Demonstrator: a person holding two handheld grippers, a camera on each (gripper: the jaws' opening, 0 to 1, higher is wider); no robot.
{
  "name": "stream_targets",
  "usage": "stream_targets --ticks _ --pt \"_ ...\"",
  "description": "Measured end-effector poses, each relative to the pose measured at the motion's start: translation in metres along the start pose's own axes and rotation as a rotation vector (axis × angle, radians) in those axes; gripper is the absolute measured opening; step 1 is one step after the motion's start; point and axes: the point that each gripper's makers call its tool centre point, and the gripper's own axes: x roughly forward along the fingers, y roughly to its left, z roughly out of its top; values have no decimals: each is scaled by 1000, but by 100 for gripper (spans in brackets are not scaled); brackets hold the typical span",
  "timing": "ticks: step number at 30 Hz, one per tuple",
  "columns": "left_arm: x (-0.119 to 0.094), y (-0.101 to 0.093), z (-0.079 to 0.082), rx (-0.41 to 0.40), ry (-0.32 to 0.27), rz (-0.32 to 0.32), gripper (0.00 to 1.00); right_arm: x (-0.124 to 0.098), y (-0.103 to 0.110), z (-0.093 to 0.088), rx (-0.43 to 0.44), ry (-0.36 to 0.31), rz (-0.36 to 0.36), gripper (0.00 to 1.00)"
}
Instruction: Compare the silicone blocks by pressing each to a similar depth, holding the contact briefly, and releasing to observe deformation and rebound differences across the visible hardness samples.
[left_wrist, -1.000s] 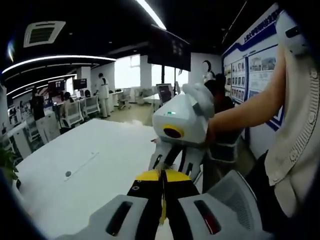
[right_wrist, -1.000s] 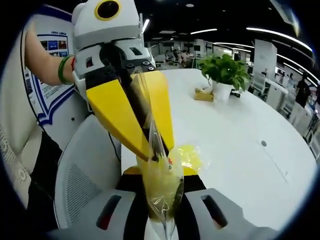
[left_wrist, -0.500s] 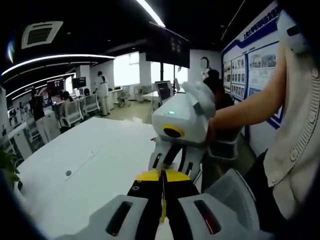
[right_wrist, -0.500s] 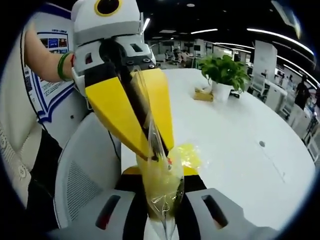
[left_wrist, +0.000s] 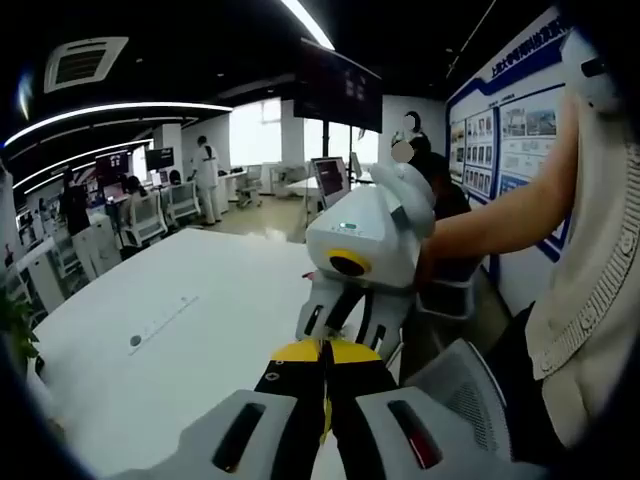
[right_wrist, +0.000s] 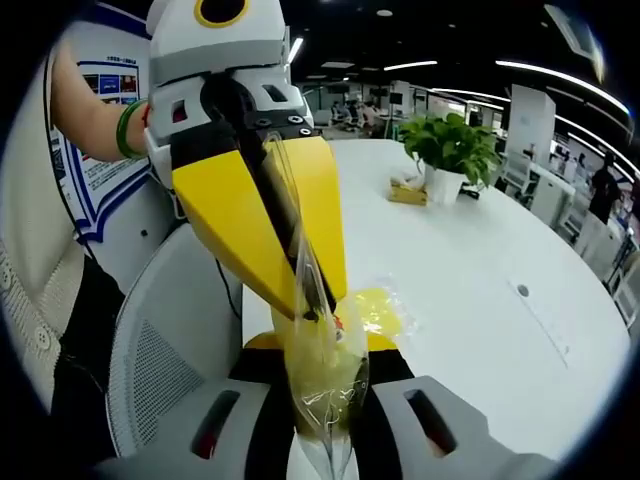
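In the left gripper view, the left claw (left_wrist: 322, 385) is sitting closed, a thin edge of plastic pinched between its jaws; the right claw (left_wrist: 340, 330) is meeting it tip to tip above the white table (left_wrist: 150, 350); a person's arm (left_wrist: 500, 215) is reaching in behind it.

In the right gripper view, the right claw (right_wrist: 325, 395) is gripping a clear plastic bag (right_wrist: 318, 370) with yellowish contents, seemingly a silicone sample; the left claw (right_wrist: 300, 290) is clamping the same bag from above; a potted plant (right_wrist: 450, 150) is standing far back.

No pressing is happening yet; this looks like unpacking, so next the bag needs opening and the sample setting down on the table.
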Motion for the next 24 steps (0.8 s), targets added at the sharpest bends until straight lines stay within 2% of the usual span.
stream_targets --ticks 10,14,24 --pt "-1 0 -1 -2 6 11 0 0 1 1 -1 1 4 15" --pt "-2 0 -1 -4 6 16 0 1 3 0 31 18 28 16" --pt "-5 1 -1 -23 -4 26 0 1 5 0 13 24 49 18"
